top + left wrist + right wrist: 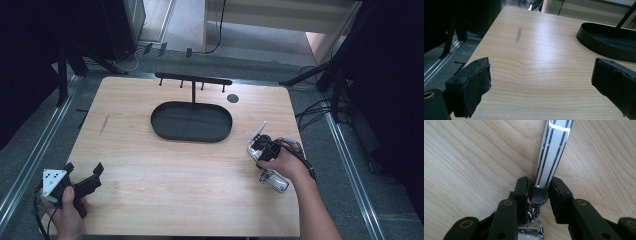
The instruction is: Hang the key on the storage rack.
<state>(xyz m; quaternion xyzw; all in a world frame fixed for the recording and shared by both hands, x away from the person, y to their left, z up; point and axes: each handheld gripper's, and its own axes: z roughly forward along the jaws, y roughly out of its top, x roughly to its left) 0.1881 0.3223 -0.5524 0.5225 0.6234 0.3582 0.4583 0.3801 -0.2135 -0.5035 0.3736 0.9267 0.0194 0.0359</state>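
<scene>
The right claw (537,192), at four o'clock on the wooden counter (165,165), is closed on a white striped strap (552,147) with a metal clasp (534,220). The left claw (541,82), at eight o'clock, gapes wide, empty. A black oval tray (191,121) sits at twelve o'clock.

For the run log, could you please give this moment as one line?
left gripper: open, near table corner | right gripper: shut on white strap | black tray: empty

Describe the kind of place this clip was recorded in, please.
Probably a lab or studio set up for recording demonstrations, not a home: a bare wooden table with a black oval tray and hook rack, dark stands around it, and cables across grey carpet.
</scene>
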